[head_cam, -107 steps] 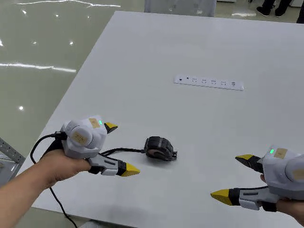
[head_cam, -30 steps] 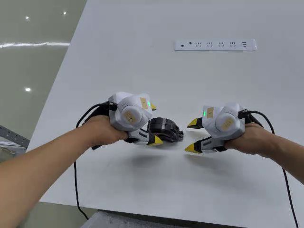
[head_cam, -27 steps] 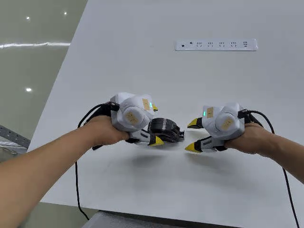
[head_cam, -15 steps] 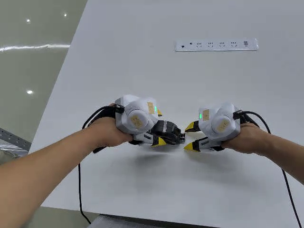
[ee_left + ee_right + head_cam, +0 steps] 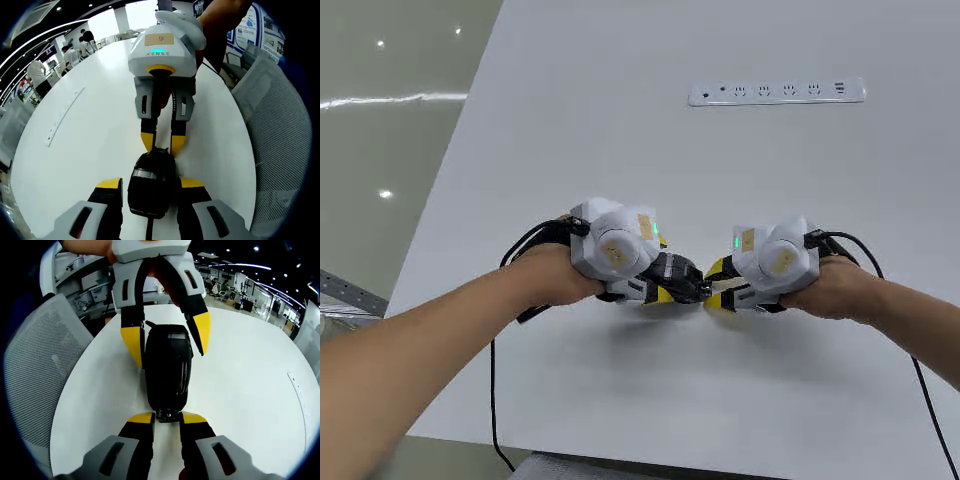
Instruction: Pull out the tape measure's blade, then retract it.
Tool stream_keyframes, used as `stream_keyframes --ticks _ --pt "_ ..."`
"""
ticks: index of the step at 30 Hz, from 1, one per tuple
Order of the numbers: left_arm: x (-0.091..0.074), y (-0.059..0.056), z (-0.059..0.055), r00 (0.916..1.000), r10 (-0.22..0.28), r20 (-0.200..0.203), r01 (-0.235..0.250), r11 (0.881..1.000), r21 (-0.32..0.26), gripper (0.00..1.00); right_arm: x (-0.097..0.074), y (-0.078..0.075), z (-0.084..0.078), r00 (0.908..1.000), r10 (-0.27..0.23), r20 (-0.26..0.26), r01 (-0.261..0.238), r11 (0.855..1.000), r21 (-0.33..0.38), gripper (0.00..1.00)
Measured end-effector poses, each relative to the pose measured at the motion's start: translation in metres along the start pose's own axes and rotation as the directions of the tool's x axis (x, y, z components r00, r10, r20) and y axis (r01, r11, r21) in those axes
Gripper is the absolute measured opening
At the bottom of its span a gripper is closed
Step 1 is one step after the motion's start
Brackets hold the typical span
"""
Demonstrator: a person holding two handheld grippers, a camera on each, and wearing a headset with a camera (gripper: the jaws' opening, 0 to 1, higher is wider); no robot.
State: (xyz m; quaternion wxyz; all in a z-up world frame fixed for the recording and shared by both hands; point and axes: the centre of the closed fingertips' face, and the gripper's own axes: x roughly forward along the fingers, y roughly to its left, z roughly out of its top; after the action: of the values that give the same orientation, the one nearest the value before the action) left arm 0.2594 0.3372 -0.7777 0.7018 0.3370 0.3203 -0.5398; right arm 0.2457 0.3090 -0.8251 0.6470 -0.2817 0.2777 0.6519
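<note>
The tape measure [image 5: 675, 278] is seen lying on the white surface [image 5: 620, 130], its black case clamped between the fingers [image 5: 109, 184] of the left gripper [image 5: 151, 184]. Its nose is pinched by the right gripper [image 5: 167, 418], whose fingers [image 5: 142, 418] are drawn nearly together.

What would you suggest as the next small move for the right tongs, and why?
Probably close the right tongs on the blade's end hook. The left tongs clamp the tape measure by its case, and the right tips sit on either side of the hook at the case mouth. I can't tell whether they pinch it yet, and no blade is out.
</note>
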Motion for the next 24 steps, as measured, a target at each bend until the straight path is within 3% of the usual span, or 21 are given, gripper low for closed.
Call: stream_keyframes --ticks 24 --pt "0.0042 -0.0010 -0.0008 0.9993 -0.026 -0.027 0.026 0.999 0.018 0.31 0.0013 -0.0030 0.0005 0.9999 -0.008 -0.010 0.008 1.000 0.000 0.12"
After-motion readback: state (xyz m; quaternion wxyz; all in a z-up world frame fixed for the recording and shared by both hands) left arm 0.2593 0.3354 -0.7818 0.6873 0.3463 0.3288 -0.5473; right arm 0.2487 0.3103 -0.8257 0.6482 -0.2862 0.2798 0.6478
